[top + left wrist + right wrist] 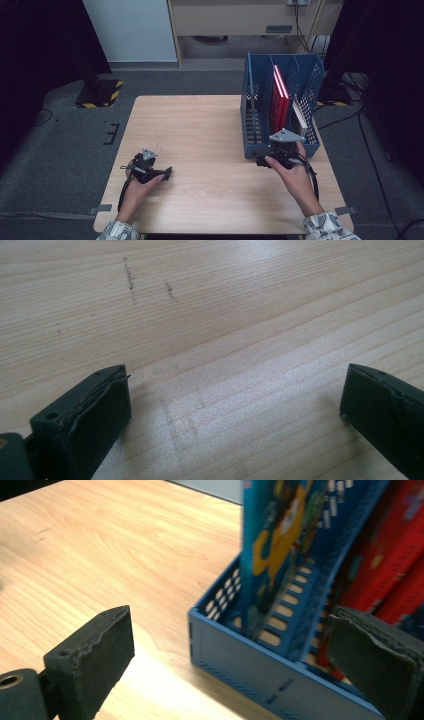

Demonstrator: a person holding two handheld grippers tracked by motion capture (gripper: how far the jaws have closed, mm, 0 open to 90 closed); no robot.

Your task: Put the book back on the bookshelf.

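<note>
The right gripper's (227, 655) fingers (95, 650) stand wide apart with nothing between them, black padded blocks with worn, slightly frayed edges; they sit just in front of the near wall of the blue file rack (240, 655), which stands at the right side of the counter (200, 130). The rack is perforated plastic, slotted along its floor and dividers; a blue picture book (275, 545) with a glossy cartoon cover stands upright in its near-left compartment, and red books (395, 555) lean in the next compartment; from above, the red books (280, 95) show as thin upright spines.

The left gripper's (235, 405) fingers (95, 410) are likewise spread wide and empty, low over bare pale wood with fine grain and a few dark scuffs; in the high view the left gripper (150, 170) rests near the counter's front-left, well apart from the rack.

The step looks like reaching for a book; to do it well, the right gripper (282, 155) should rise above the rack's front wall, line one finger on each face of a single cover, and close near the top edge; the glossy covers may slip, so grip squarely and lift straight up, clear of the dividers.
</note>
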